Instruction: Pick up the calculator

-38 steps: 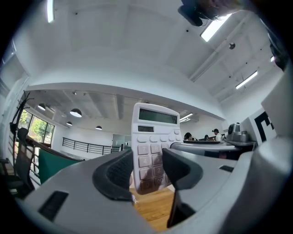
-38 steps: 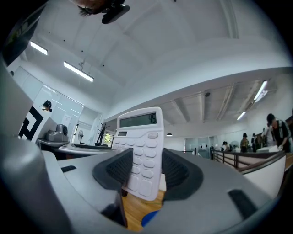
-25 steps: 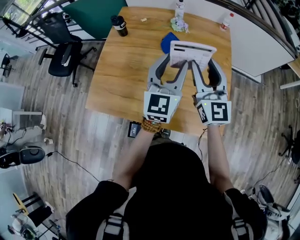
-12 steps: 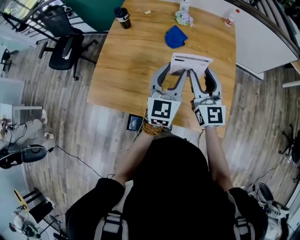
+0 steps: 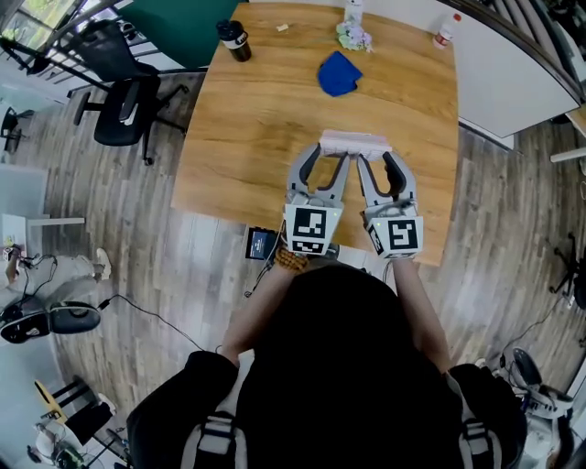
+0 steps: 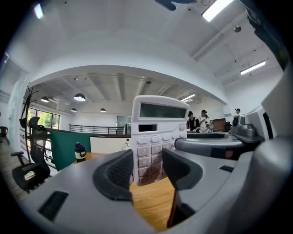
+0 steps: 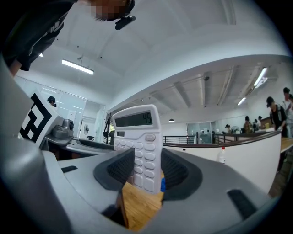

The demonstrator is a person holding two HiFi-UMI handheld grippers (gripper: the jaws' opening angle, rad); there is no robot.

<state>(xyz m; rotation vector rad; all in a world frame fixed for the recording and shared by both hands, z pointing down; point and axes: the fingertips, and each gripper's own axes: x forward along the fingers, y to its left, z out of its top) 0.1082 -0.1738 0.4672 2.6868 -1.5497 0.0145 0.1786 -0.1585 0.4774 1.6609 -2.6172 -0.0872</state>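
Note:
A white calculator (image 5: pixel 355 143) stands upright, seen edge-on from above, just over the wooden table (image 5: pixel 247 137). My left gripper (image 5: pixel 334 153) is shut on its left lower part and my right gripper (image 5: pixel 377 154) grips its right lower part. In the left gripper view the calculator (image 6: pixel 158 132) rises between the dark pads (image 6: pixel 120 170) of the left gripper (image 6: pixel 149 169), keys facing the camera. The right gripper view shows the calculator (image 7: pixel 139 146) between the pads of the right gripper (image 7: pixel 146 171), whose jaws are closing on it; its display reads digits.
A blue cloth (image 5: pixel 338 73) lies beyond the calculator. At the table's far edge stand a black cup (image 5: pixel 233 41), a white bottle on crumpled paper (image 5: pixel 351 27) and a small red-capped bottle (image 5: pixel 444 32). An office chair (image 5: pixel 124 96) stands left of the table.
Both grippers came down and toward me with the calculator. It went from showing its face upward to standing edge-on near the tabletop.

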